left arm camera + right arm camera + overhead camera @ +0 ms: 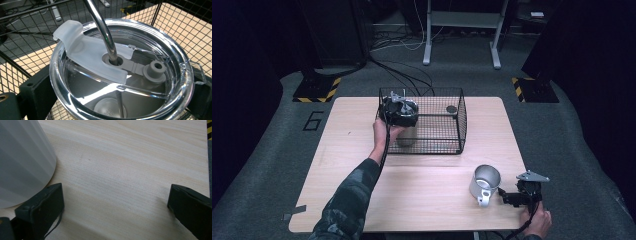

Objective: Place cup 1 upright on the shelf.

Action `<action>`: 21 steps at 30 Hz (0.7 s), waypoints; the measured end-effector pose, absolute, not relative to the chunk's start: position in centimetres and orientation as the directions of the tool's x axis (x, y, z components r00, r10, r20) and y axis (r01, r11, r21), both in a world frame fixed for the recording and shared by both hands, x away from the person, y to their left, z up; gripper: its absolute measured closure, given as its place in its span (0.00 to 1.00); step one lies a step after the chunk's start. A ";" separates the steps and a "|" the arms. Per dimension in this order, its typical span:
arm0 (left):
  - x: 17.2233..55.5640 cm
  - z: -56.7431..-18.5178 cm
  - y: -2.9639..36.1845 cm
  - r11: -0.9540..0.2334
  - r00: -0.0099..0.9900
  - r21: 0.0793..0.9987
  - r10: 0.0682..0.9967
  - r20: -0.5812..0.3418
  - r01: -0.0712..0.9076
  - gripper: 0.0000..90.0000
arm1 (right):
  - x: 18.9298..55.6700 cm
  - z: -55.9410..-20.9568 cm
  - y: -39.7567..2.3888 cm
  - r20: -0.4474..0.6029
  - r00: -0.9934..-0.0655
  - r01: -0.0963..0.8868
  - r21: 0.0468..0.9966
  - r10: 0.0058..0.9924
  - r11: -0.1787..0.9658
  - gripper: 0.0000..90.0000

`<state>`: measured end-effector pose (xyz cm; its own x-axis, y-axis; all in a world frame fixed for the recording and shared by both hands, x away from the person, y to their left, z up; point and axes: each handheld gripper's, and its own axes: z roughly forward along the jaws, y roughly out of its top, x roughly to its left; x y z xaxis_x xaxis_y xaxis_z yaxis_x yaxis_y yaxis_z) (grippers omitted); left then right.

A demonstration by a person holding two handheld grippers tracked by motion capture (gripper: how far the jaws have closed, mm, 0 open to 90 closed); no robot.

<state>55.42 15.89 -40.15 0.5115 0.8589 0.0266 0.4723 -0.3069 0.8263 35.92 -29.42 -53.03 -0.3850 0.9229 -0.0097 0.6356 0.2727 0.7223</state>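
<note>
Steel tumbler (120, 75) sits clamped at its lidded rim by left tongs (399, 111) inside wire basket (447, 122), back-left of counter; straw may snag mesh; right tongs (512, 197) gape empty.

The worktop (362, 165) is pale wood with a fine, light grain, set on dull grey-green floor (257, 165). At upper centre of the high view stands a black wire basket (447, 125) in a small square mesh. Inside it, the tumbler (120, 100) shines silver, with a clear lid (140, 37), a frosted white flap (87, 52), a grey stopper (155, 70) and a polished steel straw (102, 27). The left tool (399, 112) is black with a grey plate. At lower right, the mug (484, 184) is silvery grey with a white handle, beside the black right tool (507, 196). The sleeve (347, 200) is dark camouflage. Yellow-and-black hazard stripes (319, 92) mark the stand bases, and a black numeral 6 (313, 120) lies on the floor at left.
</note>
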 end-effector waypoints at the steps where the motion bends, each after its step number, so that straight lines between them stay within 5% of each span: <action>1: 55.4 -40.2 15.9 -0.306 0.511 0.827 0.859 0.026 0.472 0.04 | 35.9 -53.0 -29.4 -0.010 -0.385 0.635 0.722 0.923 0.273 0.00; 21: 54.5 -40.5 16.9 -0.310 0.524 0.823 0.851 0.017 0.477 0.04 | 35.9 -53.0 -29.4 -0.007 -0.382 0.638 0.722 0.924 0.269 0.00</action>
<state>54.52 16.91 -40.55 0.5242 0.8514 0.0166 0.4767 -0.3096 0.8227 35.91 -29.38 -53.04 -0.3823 0.9240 -0.0069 0.6376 0.2692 0.7218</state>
